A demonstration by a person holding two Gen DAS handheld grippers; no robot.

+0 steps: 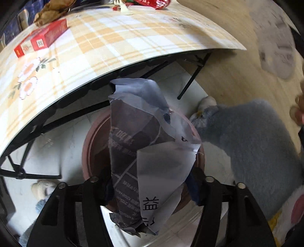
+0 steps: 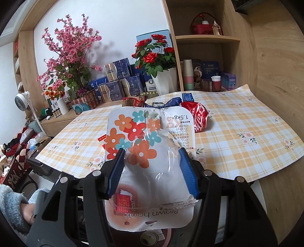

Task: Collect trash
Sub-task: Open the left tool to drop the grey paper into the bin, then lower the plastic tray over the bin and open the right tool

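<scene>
A crumpled printed paper (image 1: 140, 133) hangs between the jaws of my left gripper (image 1: 151, 182), right over the round pink bin (image 1: 87, 144) on the floor under the table's edge. The jaws stand open, with a small gap beside the paper on the right. My right gripper (image 2: 151, 152) is shut on a flowered hook blister pack (image 2: 150, 133), held above the near edge of the plaid table (image 2: 237, 123). More trash lies on the table: a crushed red cola label (image 2: 197, 115), a blue wrapper (image 2: 172, 102) and a snack wrapper (image 2: 133, 101).
A red box (image 1: 47, 38) and a brown paper wad (image 1: 51, 11) lie on the tablecloth (image 1: 114, 43). Black table legs (image 1: 191, 79) stand near the bin. A person's grey fleece leg (image 1: 256, 142) is right of it. Flower pots (image 2: 161, 79) and boxes (image 2: 117, 83) stand behind the table.
</scene>
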